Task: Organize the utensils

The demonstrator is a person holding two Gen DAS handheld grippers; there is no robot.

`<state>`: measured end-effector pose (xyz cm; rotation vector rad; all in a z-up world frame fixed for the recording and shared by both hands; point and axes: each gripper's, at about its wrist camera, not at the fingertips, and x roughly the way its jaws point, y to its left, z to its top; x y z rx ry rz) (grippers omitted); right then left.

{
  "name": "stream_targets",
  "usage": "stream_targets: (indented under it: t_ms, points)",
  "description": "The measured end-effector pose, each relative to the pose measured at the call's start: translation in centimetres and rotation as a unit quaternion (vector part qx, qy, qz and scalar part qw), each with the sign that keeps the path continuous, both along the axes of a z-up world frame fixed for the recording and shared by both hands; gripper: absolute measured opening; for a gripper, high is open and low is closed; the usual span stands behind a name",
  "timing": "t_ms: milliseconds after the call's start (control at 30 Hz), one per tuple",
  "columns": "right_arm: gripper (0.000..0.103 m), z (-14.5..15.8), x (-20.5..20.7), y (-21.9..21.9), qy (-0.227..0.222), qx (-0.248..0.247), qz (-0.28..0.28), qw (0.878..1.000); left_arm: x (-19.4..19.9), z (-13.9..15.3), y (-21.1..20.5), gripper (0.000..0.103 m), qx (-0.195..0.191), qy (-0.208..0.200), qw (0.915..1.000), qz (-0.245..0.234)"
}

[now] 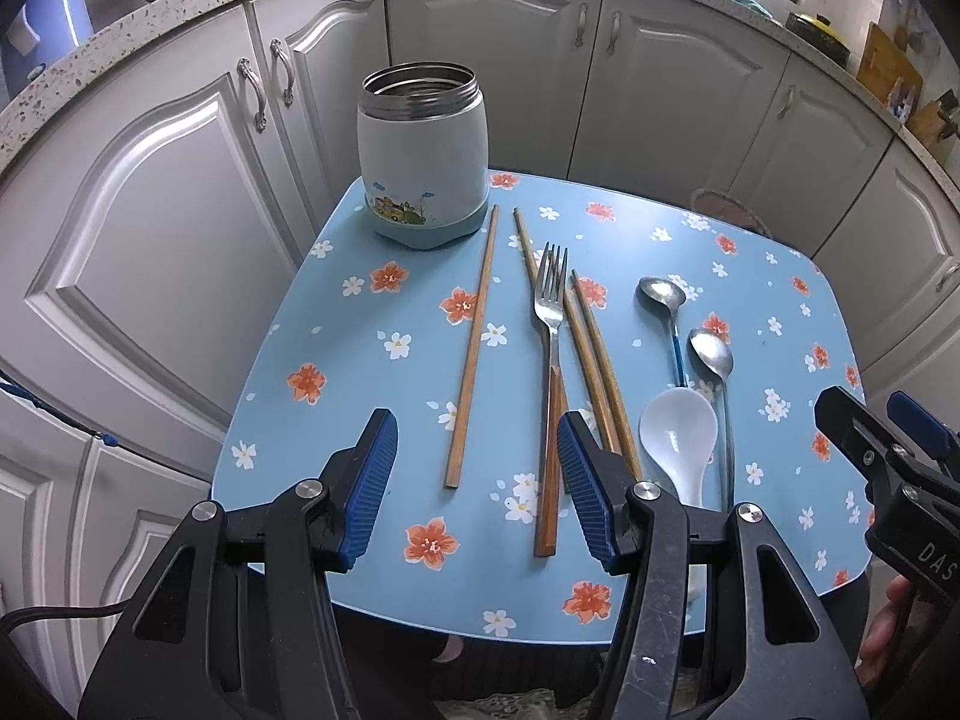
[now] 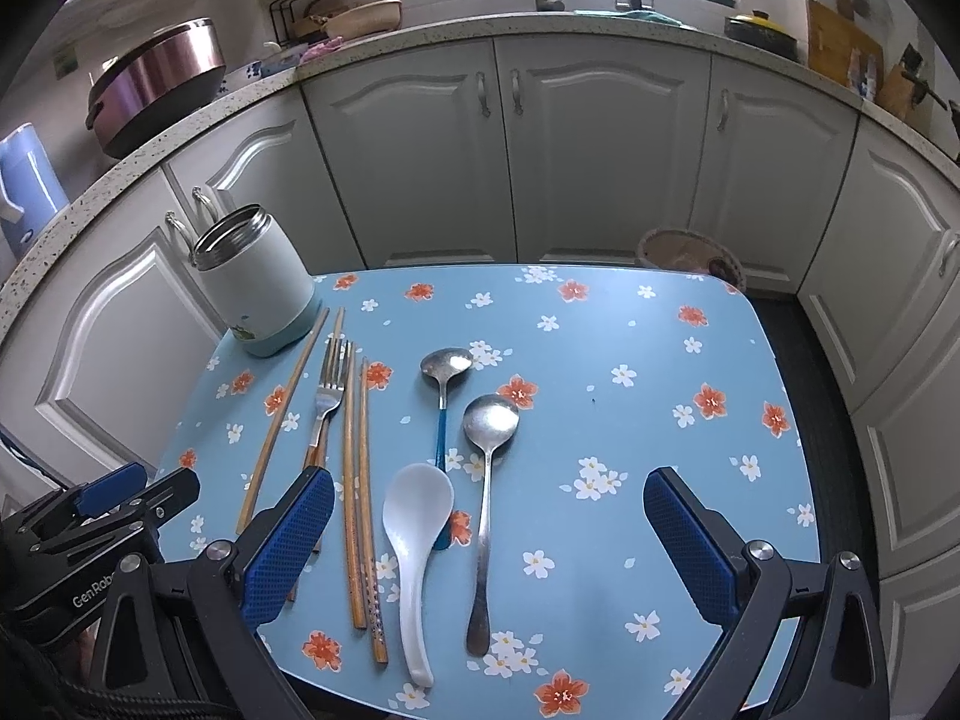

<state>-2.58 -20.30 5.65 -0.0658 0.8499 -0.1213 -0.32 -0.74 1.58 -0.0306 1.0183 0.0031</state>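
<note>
A white steel-rimmed jar [image 1: 422, 159] [image 2: 255, 282] stands open at the table's far left. On the blue flowered table [image 1: 336, 336] [image 2: 660, 420] lie a single wooden chopstick [image 1: 472, 348] [image 2: 282, 414], a fork [image 1: 552, 360] [image 2: 327, 396], a chopstick pair [image 1: 591, 360] [image 2: 359, 498], a blue-handled spoon [image 1: 663, 300] [image 2: 444, 372], a steel spoon [image 1: 714, 360] [image 2: 487, 480] and a white ceramic spoon [image 1: 678, 438] [image 2: 414, 534]. My left gripper [image 1: 477, 486] is open and empty above the near edge, over the single chopstick's end. My right gripper [image 2: 489, 546] is open and empty over the spoons.
White cabinets [image 2: 600, 150] surround the table under a speckled counter [image 2: 600, 24]. A woven basket [image 2: 690, 252] sits on the floor behind the table. A pink pot [image 2: 156, 78] and a blue kettle [image 2: 24, 180] stand on the counter.
</note>
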Motion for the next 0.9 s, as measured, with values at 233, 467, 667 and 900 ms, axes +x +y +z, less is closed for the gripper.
stream_targets:
  t_ms: [233, 467, 667, 900]
  points:
    - [0.103, -0.3, 0.1, 0.2, 0.007, -0.006, 0.001, 1.0, 0.0, -0.2, -0.1, 0.055, -0.001, 0.004, 1.0, -0.003]
    - [0.103, -0.4, 0.2, 0.3, 0.011, -0.016, 0.002, 1.0, 0.0, -0.4, -0.3, 0.055, -0.004, 0.007, 1.0, 0.001]
    - [0.103, -0.7, 0.4, 0.2, 0.017, -0.016, 0.001, 1.0, 0.2, -0.6, -0.2, 0.055, -0.007, 0.011, 0.9999, 0.0]
    - [0.103, -1.1, 0.6, 0.0, 0.027, -0.016, -0.001, 1.0, 0.6, -0.8, 0.2, 0.055, -0.01, 0.018, 0.9998, 0.004]
